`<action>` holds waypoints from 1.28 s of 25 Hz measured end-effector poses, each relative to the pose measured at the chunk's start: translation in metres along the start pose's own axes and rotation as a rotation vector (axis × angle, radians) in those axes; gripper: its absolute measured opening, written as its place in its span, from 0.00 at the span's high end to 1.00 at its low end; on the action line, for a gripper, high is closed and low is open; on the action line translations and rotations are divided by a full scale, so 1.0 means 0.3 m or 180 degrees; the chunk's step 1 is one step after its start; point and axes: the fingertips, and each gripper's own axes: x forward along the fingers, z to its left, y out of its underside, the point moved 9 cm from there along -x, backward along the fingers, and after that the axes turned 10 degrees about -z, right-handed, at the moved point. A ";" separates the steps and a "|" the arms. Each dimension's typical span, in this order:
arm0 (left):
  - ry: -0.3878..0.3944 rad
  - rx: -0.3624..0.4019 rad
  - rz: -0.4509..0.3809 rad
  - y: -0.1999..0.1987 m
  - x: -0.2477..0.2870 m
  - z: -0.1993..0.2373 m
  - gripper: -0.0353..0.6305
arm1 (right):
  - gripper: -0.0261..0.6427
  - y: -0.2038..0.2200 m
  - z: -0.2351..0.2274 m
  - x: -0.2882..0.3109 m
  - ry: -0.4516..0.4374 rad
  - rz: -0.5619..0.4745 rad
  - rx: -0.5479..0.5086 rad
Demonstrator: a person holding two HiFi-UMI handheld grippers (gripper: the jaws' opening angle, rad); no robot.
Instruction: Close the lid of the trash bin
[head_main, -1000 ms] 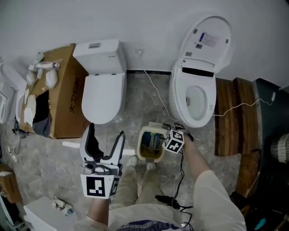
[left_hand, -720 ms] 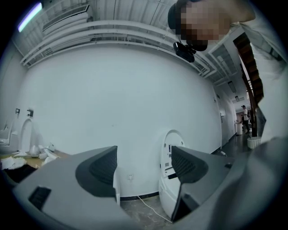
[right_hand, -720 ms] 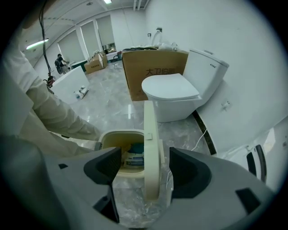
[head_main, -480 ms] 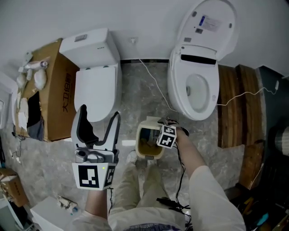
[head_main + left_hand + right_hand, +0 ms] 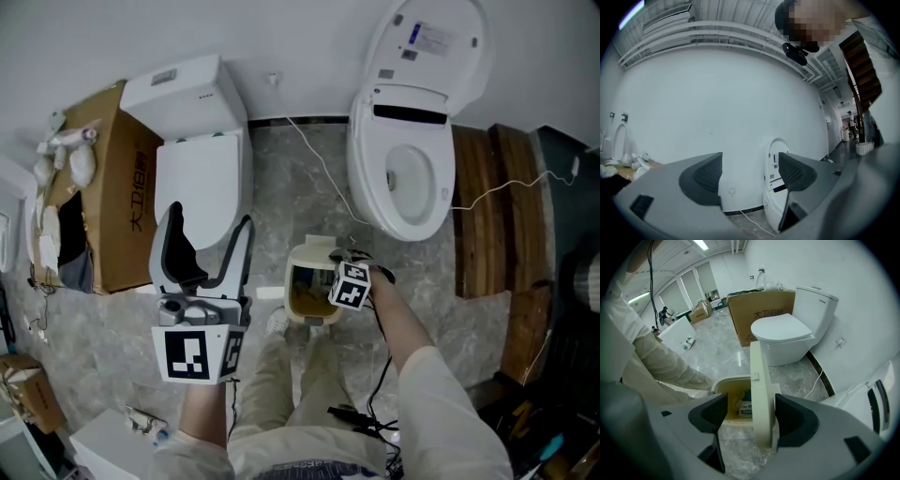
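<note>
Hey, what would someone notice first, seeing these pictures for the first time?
Two white toilets stand against the wall, the closed toilet at left and the open toilet at right. On the floor before them the small trash bin stands open, and the right gripper has its open jaws astride the upright lid. The left gripper is empty.

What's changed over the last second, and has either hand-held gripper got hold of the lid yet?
The right hand-held gripper has dropped closer over the trash bin, its jaws either side of the upright lid but not clamped. The left hand-held gripper has shifted toward the closed toilet, open and empty. The lid stays up; the trash bin hasn't moved.
</note>
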 end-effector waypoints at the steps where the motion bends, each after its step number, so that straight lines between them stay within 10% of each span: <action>1: -0.0005 -0.0003 -0.0003 -0.002 -0.004 0.001 0.41 | 0.48 0.001 0.016 -0.003 -0.0008 -0.0009 -0.0005; 32: -0.0033 -0.0090 -0.0014 0.054 -0.230 -0.002 0.41 | 0.50 0.205 0.492 0.266 -0.0476 0.0199 0.0401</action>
